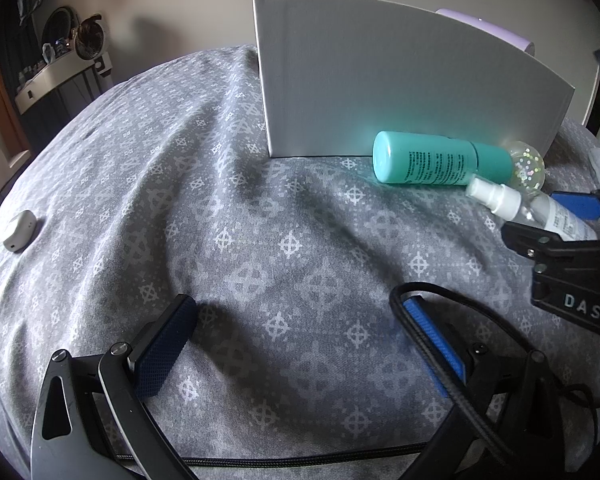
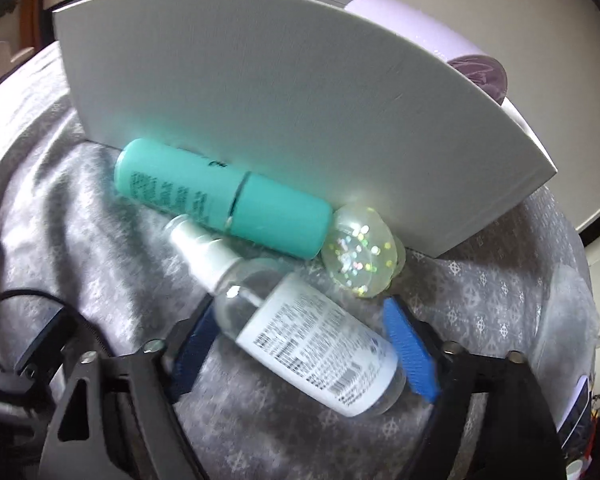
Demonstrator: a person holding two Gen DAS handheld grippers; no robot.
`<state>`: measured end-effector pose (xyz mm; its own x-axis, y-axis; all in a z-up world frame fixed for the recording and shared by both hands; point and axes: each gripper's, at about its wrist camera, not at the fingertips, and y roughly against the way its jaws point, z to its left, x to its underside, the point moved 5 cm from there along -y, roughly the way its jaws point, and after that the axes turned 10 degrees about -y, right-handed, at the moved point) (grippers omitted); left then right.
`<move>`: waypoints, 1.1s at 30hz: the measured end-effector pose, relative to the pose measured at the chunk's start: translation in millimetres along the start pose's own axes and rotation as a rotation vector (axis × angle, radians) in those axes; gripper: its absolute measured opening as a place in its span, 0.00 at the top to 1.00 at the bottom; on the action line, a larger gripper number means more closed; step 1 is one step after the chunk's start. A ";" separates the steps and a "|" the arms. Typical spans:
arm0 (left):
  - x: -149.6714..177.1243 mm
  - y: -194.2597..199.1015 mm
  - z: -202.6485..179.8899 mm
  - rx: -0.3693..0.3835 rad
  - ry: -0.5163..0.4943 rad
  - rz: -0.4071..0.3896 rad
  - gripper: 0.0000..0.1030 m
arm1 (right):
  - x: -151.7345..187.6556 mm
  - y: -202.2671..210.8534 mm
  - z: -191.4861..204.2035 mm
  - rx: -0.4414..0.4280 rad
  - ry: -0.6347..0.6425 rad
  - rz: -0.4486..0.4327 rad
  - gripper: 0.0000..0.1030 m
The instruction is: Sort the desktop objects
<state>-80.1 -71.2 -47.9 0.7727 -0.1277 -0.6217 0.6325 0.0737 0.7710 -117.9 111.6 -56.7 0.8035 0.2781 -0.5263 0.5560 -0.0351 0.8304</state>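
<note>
A clear spray bottle (image 2: 312,340) with a white label lies between the blue pads of my right gripper (image 2: 300,336); the jaws are wide and not pressing it. A teal bottle (image 2: 224,196) lies against a white box (image 2: 280,100), with a clear glitter ball (image 2: 358,254) at its cap end. In the left wrist view my left gripper (image 1: 300,332) is open and empty over the grey patterned cloth (image 1: 220,220); the teal bottle (image 1: 440,160), glitter ball (image 1: 526,164), spray bottle (image 1: 540,210) and right gripper (image 1: 556,232) sit at the right.
A small white device (image 1: 19,230) lies on the cloth at the far left. A lilac cylinder (image 2: 440,40) sits behind the white box. A black cable (image 1: 440,360) runs across my left gripper. A shelf with objects (image 1: 64,60) stands at the back left.
</note>
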 end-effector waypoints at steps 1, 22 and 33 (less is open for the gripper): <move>0.1 -0.2 -0.1 0.001 0.001 0.000 0.00 | 5.0 6.0 -1.3 -0.003 -0.011 0.000 0.42; 0.0 -0.6 0.1 0.002 0.001 -0.001 0.00 | -9.3 143.3 -66.9 -0.170 -0.350 -0.183 0.63; 0.7 -0.4 0.0 0.002 0.000 0.001 0.00 | -140.9 174.8 -51.7 -0.257 -0.345 -0.364 0.83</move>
<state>-79.8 -71.3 -48.7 0.7733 -0.1272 -0.6212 0.6319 0.0722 0.7717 -144.9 115.9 172.0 0.6167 -0.1030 -0.7804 0.7752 0.2518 0.5793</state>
